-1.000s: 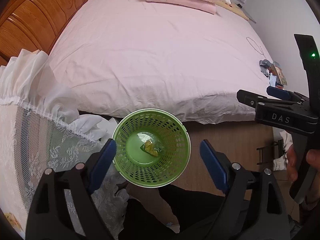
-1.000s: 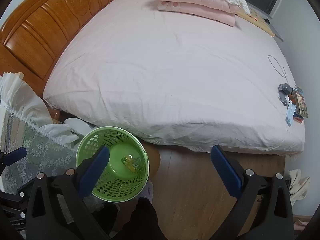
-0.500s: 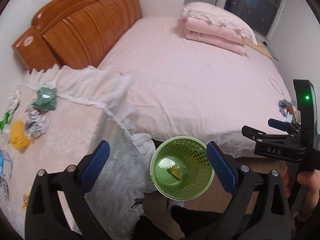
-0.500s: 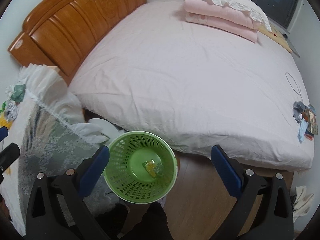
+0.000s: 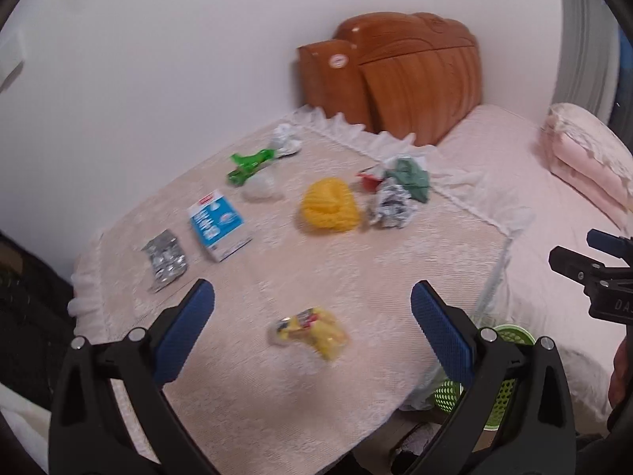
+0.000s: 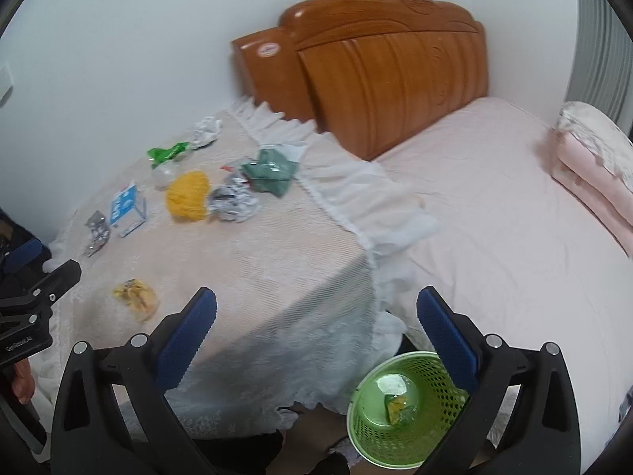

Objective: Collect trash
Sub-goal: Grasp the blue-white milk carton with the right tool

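Observation:
Several pieces of trash lie on a table under a lace cloth (image 5: 356, 277): a yellow wrapper (image 5: 312, 330) (image 6: 134, 295) nearest me, a yellow ball (image 5: 330, 206) (image 6: 188, 196), crumpled foil (image 5: 389, 206) (image 6: 233, 202), a blue carton (image 5: 217, 223), a pill blister (image 5: 164, 257), a green wrapper (image 5: 251, 164) and a dark green bag (image 6: 269, 174). My left gripper (image 5: 312, 330) hovers open above the yellow wrapper, nothing between its pads. My right gripper (image 6: 316, 336) is open and empty over the table's corner. The green basket (image 6: 364, 431) (image 5: 510, 334) stands on the floor with one yellow wrapper inside.
A bed with a pink sheet (image 6: 514, 217) and a wooden headboard (image 6: 376, 67) runs along the table's right side. Folded pink bedding (image 6: 593, 170) lies at its far end. White wall stands behind the table. A hand (image 5: 619, 372) holds the right gripper's body.
Both grippers swung up and left, away from the basket and bed toward the table. The left gripper's jaws widened. The table's trash came into view.

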Demonstrator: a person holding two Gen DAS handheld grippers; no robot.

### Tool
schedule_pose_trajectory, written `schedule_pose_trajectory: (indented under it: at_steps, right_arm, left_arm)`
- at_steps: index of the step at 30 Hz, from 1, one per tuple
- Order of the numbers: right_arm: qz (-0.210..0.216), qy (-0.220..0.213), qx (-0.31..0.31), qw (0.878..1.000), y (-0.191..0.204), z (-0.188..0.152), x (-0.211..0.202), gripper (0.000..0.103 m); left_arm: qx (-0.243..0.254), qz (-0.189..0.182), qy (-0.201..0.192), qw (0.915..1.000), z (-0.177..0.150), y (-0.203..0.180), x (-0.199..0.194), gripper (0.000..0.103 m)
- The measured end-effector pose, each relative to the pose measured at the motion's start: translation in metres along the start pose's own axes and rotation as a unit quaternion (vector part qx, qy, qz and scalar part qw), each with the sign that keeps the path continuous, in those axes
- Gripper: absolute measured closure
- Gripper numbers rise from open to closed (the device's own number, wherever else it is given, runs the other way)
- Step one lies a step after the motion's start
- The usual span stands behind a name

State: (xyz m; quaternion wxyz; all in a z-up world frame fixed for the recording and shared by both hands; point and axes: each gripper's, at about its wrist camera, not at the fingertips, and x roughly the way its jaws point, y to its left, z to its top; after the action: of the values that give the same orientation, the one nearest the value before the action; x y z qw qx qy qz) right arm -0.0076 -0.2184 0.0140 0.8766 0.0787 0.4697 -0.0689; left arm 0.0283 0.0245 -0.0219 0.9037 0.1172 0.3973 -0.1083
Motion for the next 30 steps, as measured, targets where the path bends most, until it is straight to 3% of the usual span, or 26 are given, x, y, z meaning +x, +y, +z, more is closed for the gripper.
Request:
schedule_pose_trajectory:
  at_steps: [5,11,19,26,30]
  right_arm:
    - [0.033,0.002,-0.052,0.998,0.072,0.018,0.017,0.002]
    - [0.053,0.011,-0.102,0.993,0.143,0.040,0.048,0.002]
    - [0.075,0.047,-0.162,0.983,0.221,0.072,0.111,0.002]
    - [0.093,0.107,-0.194,0.971,0.289,0.095,0.193,0.002]
    - [0.063,0.124,-0.219,0.966,0.320,0.100,0.230,0.003]
  left_arm:
    - [-0.074,0.057,0.005,0.9956,-0.004,0.077,0.021,0.008]
    - [-0.127,0.080,0.026,0.9884,-0.001,0.145,0.084,0.008]
    - [-0.038,0.081,0.019,0.9958,0.005,0.185,0.132,0.008]
    - [-0.049,0.046,0.033,0.9972,-0.016,0.219,0.129,0.008]
    - [-0.021,0.045,0.040,0.9980,-0.023,0.223,0.127,0.008]
